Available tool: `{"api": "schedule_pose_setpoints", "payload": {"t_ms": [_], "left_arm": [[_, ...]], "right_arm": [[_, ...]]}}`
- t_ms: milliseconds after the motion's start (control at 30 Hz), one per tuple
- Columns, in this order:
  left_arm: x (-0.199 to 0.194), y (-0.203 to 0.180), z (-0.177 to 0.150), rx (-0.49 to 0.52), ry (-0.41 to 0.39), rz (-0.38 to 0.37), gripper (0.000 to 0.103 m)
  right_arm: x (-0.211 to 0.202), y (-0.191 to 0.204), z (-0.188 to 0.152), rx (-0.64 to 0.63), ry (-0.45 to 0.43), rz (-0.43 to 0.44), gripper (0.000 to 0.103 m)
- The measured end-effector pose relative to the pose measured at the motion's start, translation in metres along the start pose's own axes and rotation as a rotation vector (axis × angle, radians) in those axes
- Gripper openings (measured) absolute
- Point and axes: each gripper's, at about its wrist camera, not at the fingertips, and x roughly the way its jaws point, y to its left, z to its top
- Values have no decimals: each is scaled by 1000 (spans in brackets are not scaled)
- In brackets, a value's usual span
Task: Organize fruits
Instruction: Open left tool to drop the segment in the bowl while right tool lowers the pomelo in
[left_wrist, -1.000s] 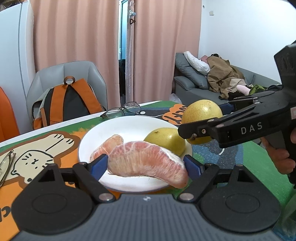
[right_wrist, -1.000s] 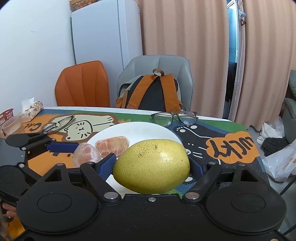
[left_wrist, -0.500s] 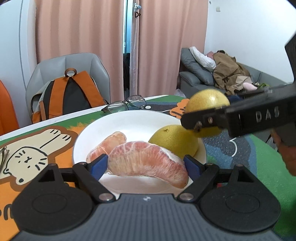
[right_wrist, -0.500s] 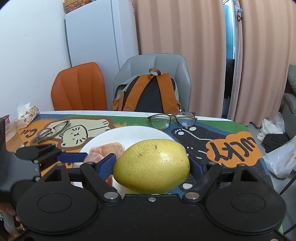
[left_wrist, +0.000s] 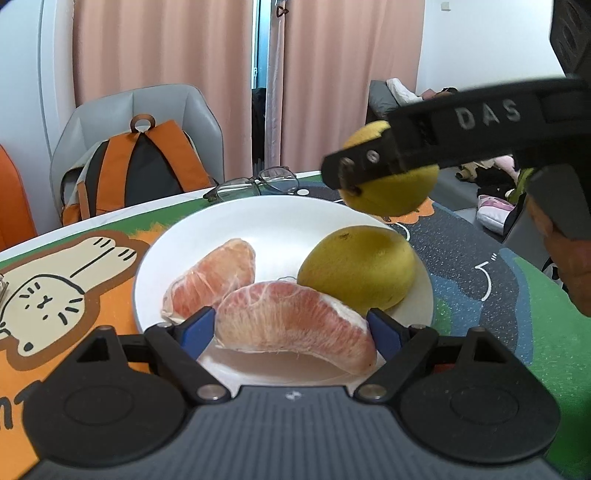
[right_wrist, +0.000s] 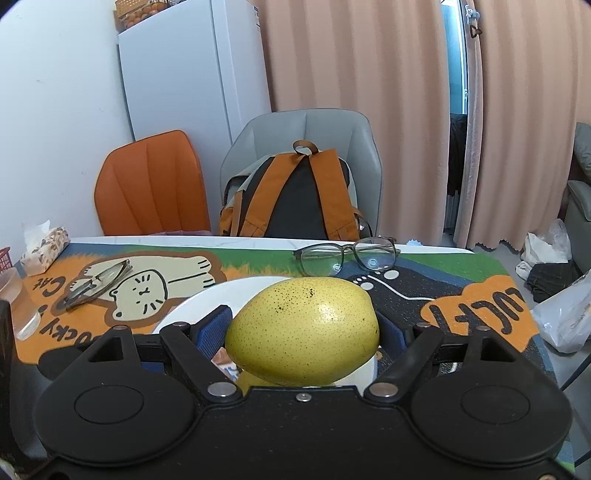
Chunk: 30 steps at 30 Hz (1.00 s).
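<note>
My left gripper (left_wrist: 291, 326) is shut on a peeled pink pomelo segment (left_wrist: 295, 317), held just above the near part of the white plate (left_wrist: 258, 218). On the plate lie a second pink segment (left_wrist: 218, 273) and a yellow-green pomelo piece (left_wrist: 358, 266). My right gripper (right_wrist: 304, 332) is shut on a whole yellow fruit (right_wrist: 303, 328). In the left wrist view that yellow fruit (left_wrist: 399, 195) hangs over the plate's far right rim, above the pomelo piece. The plate (right_wrist: 207, 299) shows partly under the held fruit in the right wrist view.
Open glasses (right_wrist: 347, 254) lie behind the plate, folded glasses (right_wrist: 99, 280) to its left. A drinking glass (right_wrist: 18, 306) and a tissue pack (right_wrist: 44, 247) stand at the table's left edge. A backpack (right_wrist: 295, 192) sits on a grey chair beyond.
My left gripper has moved forward and down over the plate with the segment. My right gripper has carried the yellow fruit leftward, from beside the plate to above its rim.
</note>
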Motion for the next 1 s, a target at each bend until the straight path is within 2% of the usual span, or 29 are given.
{"api": "schedule_pose_setpoints", "payload": {"t_ms": [367,500,667,1000], "left_arm": [[5,-1,-2,9,2,1,88],[2,3,-1,-20,-7,-9,89],[-10,9,3,-24,-21,-37,92],[-49,8,-12,48,-33,-107,92]], "right_arm": [[28,2,3,-9,42,-12,80],[37,3,6,-13,53,-18,80],[46,3,9,-10,62,-18,79],[64,-2,6,-14,106,-19,80]]}}
